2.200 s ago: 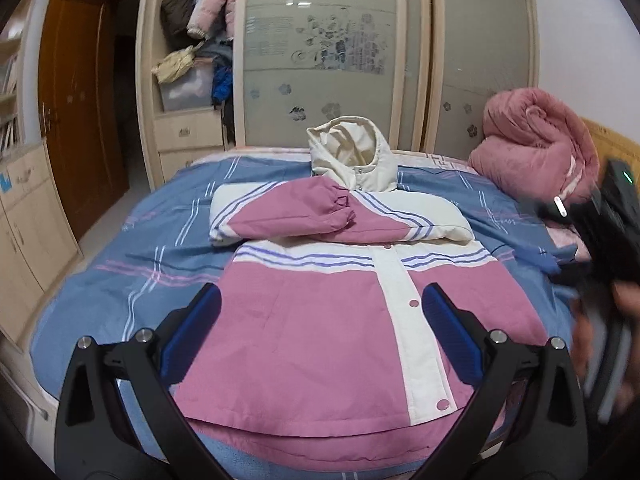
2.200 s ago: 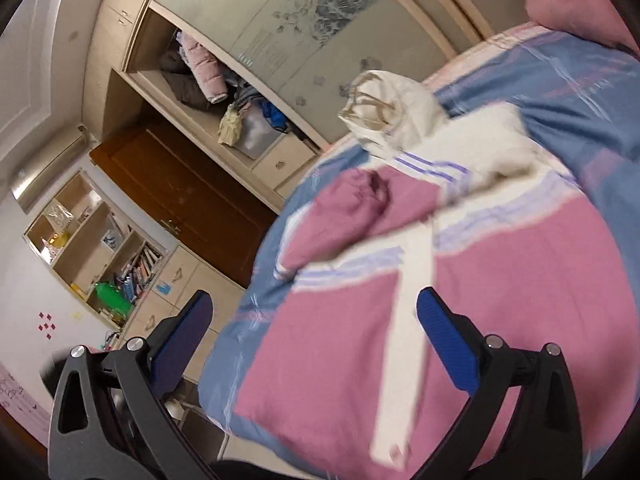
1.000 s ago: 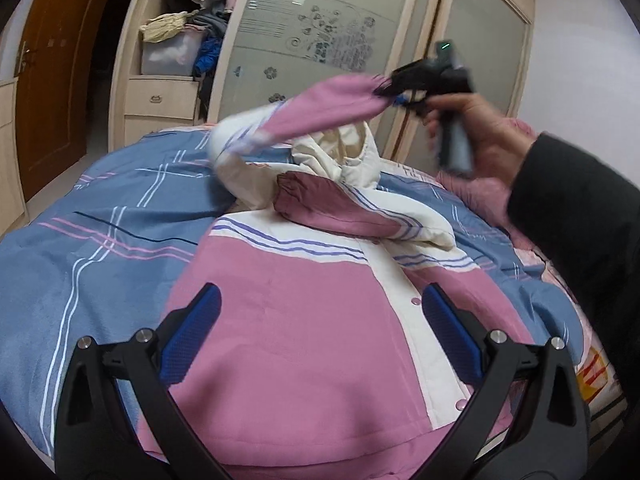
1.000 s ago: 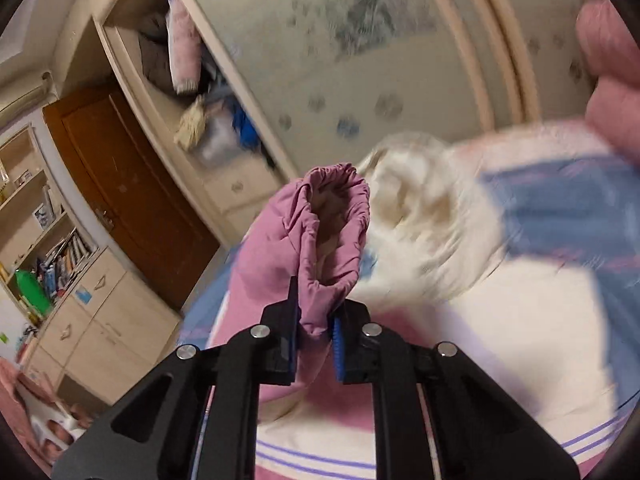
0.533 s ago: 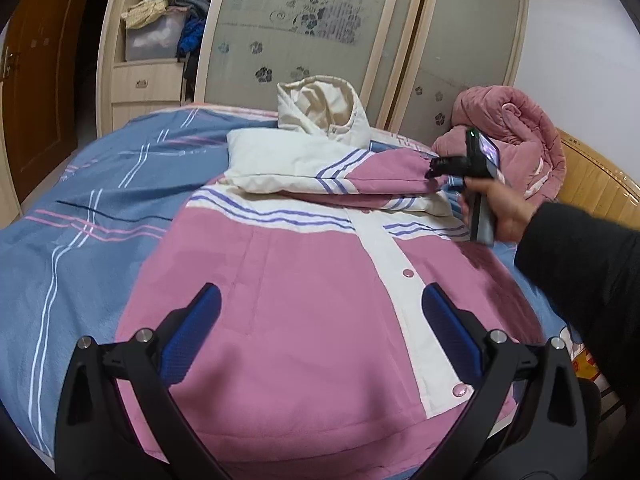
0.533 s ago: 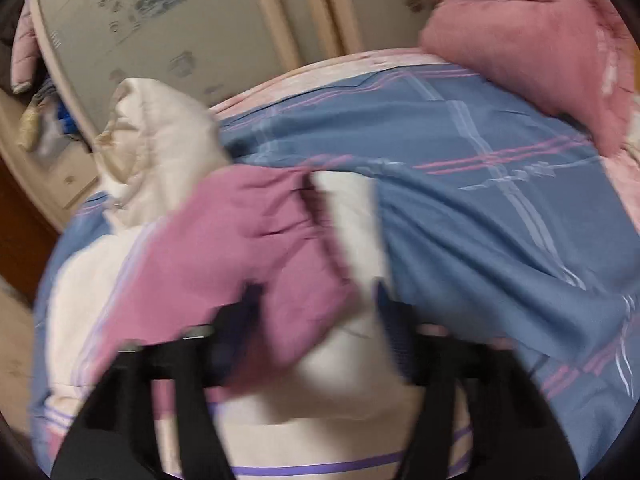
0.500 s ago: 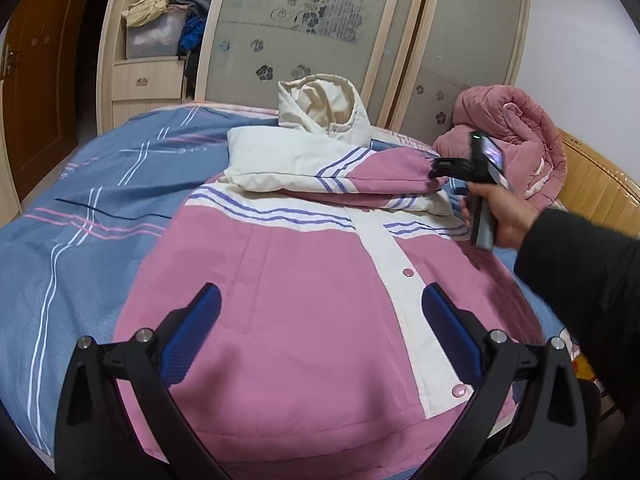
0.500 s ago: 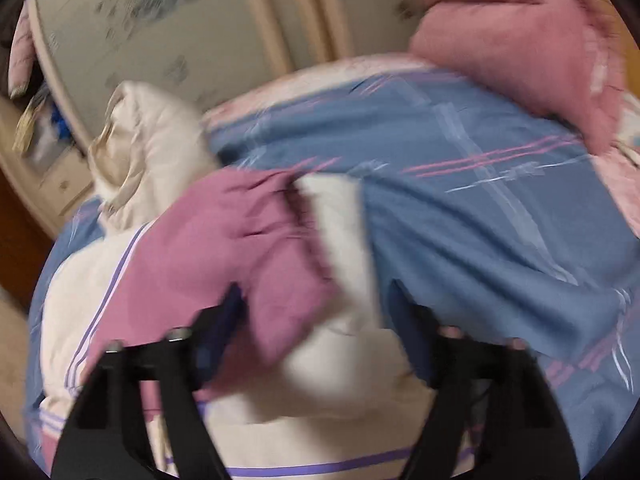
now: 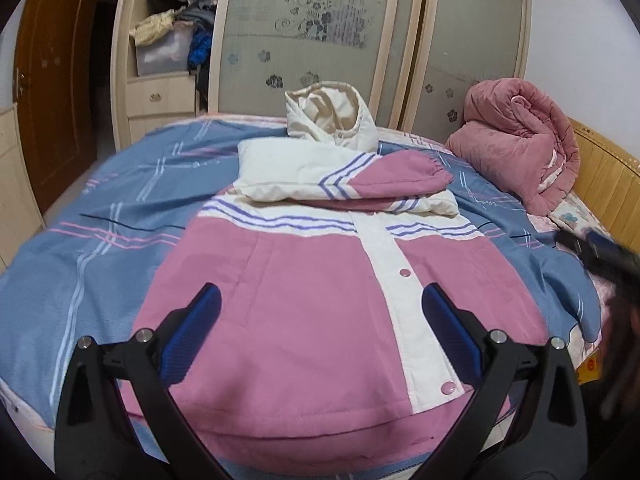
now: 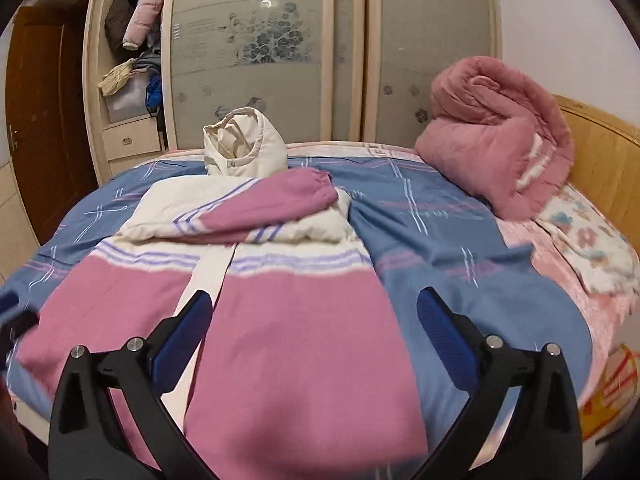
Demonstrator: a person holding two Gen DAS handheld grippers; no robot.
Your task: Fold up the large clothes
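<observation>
pink-and-cream jacket (image 9: 312,304), blue plaid bedsheet (image 9: 120,216)

The jacket (image 9: 304,300) lies flat on the bed (image 9: 120,216), hem nearest, hood (image 9: 332,120) at the far end toward the wardrobe (image 9: 320,40). Both sleeves (image 9: 360,178) are folded across its chest, one atop the other. A rolled quilt (image 9: 520,140) sits at the bed's right, against the headboard (image 9: 608,176). A door (image 9: 52,80) stands far left.

A blue striped bedsheet (image 9: 120,216) covers the bed, a rolled pink quilt (image 10: 500,132) lies by the wooden headboard (image 10: 596,152), and behind stand a frosted-glass wardrobe (image 9: 304,28) and a brown door (image 9: 52,80).
</observation>
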